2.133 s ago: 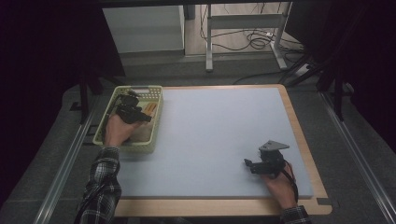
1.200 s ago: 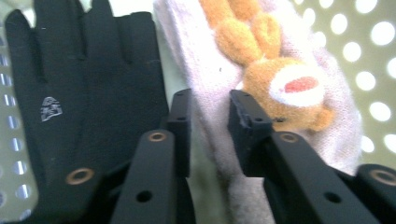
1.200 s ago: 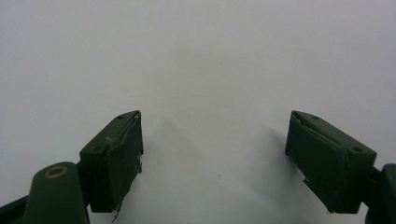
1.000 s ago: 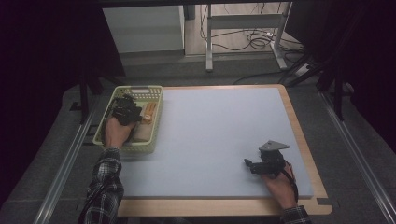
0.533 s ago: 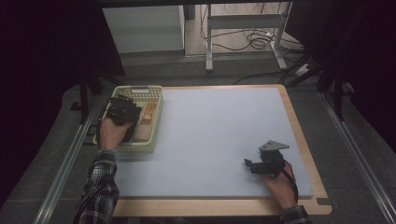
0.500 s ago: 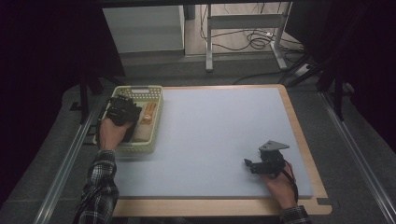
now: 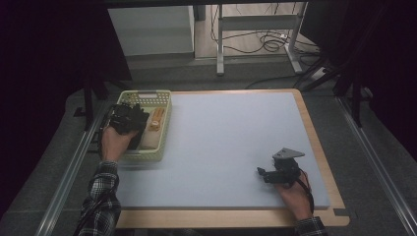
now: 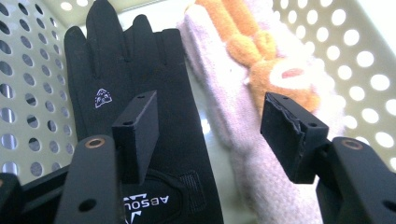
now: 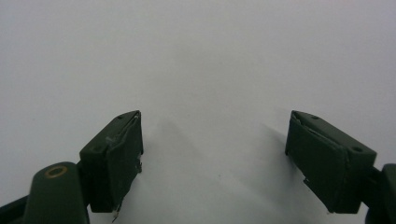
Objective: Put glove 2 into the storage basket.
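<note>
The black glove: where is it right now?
In the left gripper view the black glove lies flat in the perforated basket, beside a pink cloth, under the open left gripper.

Left gripper (image 7: 129,114) pulls back from the basket's (image 7: 163,129) middle toward 9 o'clock, now over its left side, above the black glove (image 8: 135,93).
</note>
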A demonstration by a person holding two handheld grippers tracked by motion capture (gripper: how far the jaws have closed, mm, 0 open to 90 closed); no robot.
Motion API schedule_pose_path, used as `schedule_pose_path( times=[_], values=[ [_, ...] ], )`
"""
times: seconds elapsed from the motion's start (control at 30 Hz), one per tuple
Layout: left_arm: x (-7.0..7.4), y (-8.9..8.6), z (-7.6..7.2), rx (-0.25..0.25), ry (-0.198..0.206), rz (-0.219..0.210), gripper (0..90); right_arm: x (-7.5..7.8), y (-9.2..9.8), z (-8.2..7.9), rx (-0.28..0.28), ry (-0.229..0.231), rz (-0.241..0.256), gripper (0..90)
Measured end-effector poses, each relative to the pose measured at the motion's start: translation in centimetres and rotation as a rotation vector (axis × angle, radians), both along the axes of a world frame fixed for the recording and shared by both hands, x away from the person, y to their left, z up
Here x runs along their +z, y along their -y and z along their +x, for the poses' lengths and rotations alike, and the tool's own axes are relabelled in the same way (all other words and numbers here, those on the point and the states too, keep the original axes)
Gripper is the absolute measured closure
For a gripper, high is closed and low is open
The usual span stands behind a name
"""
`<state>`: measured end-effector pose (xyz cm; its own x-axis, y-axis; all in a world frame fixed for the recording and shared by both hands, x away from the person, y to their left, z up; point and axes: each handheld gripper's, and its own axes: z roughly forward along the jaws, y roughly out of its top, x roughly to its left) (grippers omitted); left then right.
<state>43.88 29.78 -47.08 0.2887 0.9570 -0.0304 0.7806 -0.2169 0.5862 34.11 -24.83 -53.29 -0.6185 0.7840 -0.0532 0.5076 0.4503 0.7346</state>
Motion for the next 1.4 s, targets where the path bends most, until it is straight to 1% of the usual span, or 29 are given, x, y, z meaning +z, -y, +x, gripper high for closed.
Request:
schedule_pose_path(
  times=[0.33,0.53,0.87,1.07,1.3,1.4],
  values=[
    [0.1,0.0,-1.0,-0.024,0.023,-0.018,29.4,0.0,0.0,0.0,0.001,-0.001,-0.002,18.8],
    [0.0,-0.1,-1.5,-0.034,0.038,-0.038,25.6,0.0,0.0,0.0,0.001,-0.001,-0.002,18.8],
    [0.0,-0.3,-2.5,-0.054,0.064,-0.050,19.7,0.0,0.0,0.0,0.001,-0.001,-0.002,18.7],
    [0.0,-0.3,-2.9,-0.070,0.065,-0.062,16.5,0.0,0.0,0.0,0.001,-0.001,-0.002,18.7],
    [0.1,0.0,-3.5,-0.095,0.077,-0.060,11.9,0.0,0.0,0.0,0.000,-0.001,-0.002,18.7],
    [0.1,0.0,-3.8,-0.103,0.085,-0.066,10.8,0.0,0.0,0.0,-0.001,-0.001,-0.002,18.6]
  ],
)
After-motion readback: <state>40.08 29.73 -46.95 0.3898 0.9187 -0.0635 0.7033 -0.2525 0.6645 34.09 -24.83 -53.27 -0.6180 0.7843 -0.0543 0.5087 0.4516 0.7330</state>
